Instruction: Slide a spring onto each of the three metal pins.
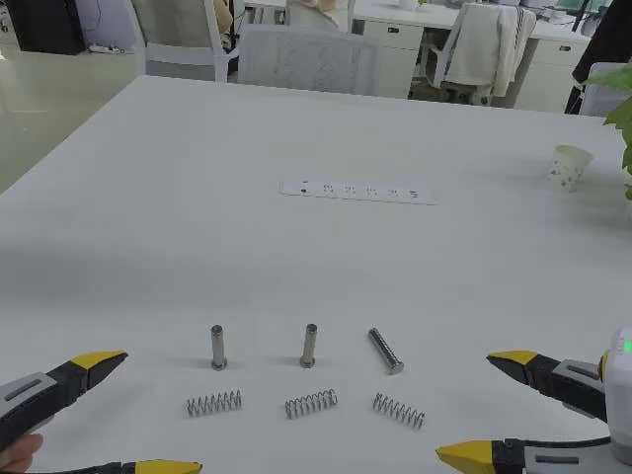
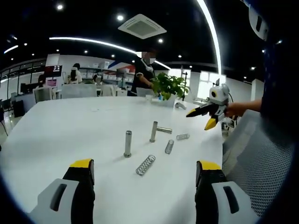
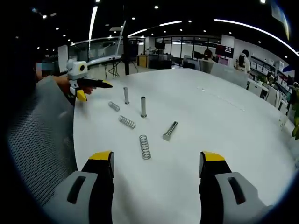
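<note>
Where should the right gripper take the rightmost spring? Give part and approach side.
Grip the rightmost spring across its middle coils, coming down from above with the right gripper. It lies flat on the table; a mid grip leaves both ends open.

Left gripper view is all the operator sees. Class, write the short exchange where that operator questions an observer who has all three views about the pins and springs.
Operator: The far pin is partly hidden behind an upright one. Which way does its head point?
Observer: The right-hand metal pin lies flat, its flanged head at the end nearer the right gripper.
Operator: Is the right gripper lined up with a spring?
Observer: Yes. The right-hand spring lies just ahead of its open jaws.
</note>
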Demonstrator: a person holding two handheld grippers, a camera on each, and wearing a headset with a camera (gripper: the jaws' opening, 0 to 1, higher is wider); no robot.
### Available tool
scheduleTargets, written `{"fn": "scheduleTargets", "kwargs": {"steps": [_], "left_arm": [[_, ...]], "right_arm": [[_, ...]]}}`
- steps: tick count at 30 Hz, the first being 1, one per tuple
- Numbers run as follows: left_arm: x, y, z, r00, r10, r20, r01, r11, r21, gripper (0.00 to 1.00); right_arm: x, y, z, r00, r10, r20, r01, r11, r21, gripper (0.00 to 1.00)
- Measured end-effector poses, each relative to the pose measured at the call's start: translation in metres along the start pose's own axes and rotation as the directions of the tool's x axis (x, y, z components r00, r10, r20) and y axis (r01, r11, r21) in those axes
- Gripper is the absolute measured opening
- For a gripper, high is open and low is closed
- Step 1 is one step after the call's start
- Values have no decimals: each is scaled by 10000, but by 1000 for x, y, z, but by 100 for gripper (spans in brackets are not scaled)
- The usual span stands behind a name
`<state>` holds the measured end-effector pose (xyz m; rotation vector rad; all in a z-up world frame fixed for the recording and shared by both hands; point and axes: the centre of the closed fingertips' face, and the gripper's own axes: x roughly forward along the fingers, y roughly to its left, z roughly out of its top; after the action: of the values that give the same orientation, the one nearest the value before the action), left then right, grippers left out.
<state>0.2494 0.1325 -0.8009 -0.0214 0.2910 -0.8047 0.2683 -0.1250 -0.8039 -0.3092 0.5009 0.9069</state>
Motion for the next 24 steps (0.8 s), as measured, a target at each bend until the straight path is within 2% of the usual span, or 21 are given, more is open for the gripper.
{"fn": "scheduleTargets", "kwargs": {"steps": [24], "left_arm": [[-1,1,0,10000,-2,-43,2,10000,39,86]], "right_arm": [[1,1,0,10000,16,-30,-16,10000,-27,74]]}}
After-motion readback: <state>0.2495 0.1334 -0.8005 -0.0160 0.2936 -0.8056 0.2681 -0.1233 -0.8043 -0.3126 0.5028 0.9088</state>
